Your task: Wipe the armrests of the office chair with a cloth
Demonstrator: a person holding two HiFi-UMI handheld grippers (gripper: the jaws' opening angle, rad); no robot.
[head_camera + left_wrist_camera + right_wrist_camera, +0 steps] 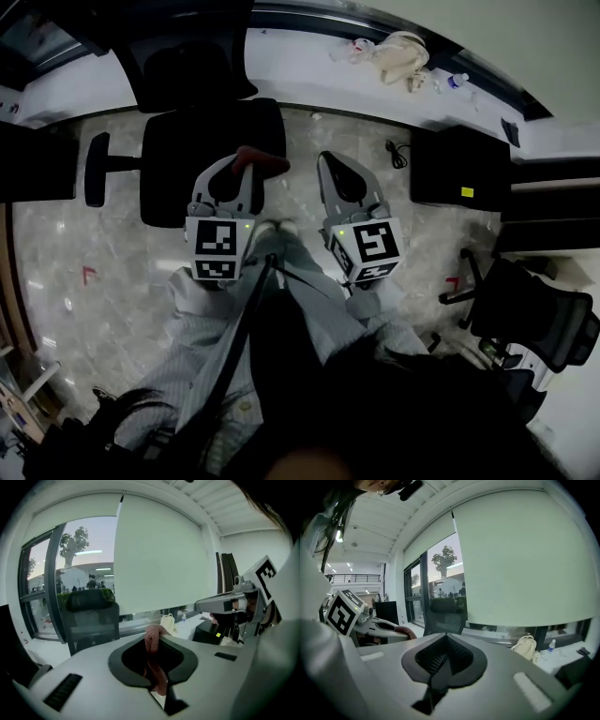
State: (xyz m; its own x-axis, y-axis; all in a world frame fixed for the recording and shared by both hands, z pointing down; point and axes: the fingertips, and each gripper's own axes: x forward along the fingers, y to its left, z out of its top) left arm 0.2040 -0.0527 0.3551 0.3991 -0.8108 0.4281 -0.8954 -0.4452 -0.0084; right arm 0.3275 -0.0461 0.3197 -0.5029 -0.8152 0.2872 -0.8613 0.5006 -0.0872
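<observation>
Closest in, the person's legs in pale striped trousers (309, 300) stand on a glossy mottled stone floor (94, 309). Just above the knees, each gripper carries a white cube printed with black squares.

The left gripper (236, 178) has its smooth grey jaws clamped on the cloth (261, 159), a soft, dull-red, nubbly strip. In the left gripper view that cloth (153, 641) runs up through the black rubber pads and flops over at the top. The right gripper (339, 178) sits just beside the left one. In its own view the right gripper (440, 663) has its ribbed black pads pressed together with nothing between them.

Just beyond the tips of the jaws stands the office chair (211, 155), black with a broad padded seat. Its curved, narrow armrest (97, 169) sticks out on the left, apart from the cloth.

To the right on the floor is a black boxy case (459, 164). Behind it runs a white desk (300, 70) holding a crumpled beige bag (400, 52) and a small clear bottle (456, 82). Farthest off, a plain pale roller blind (159, 555) hangs over the window.
</observation>
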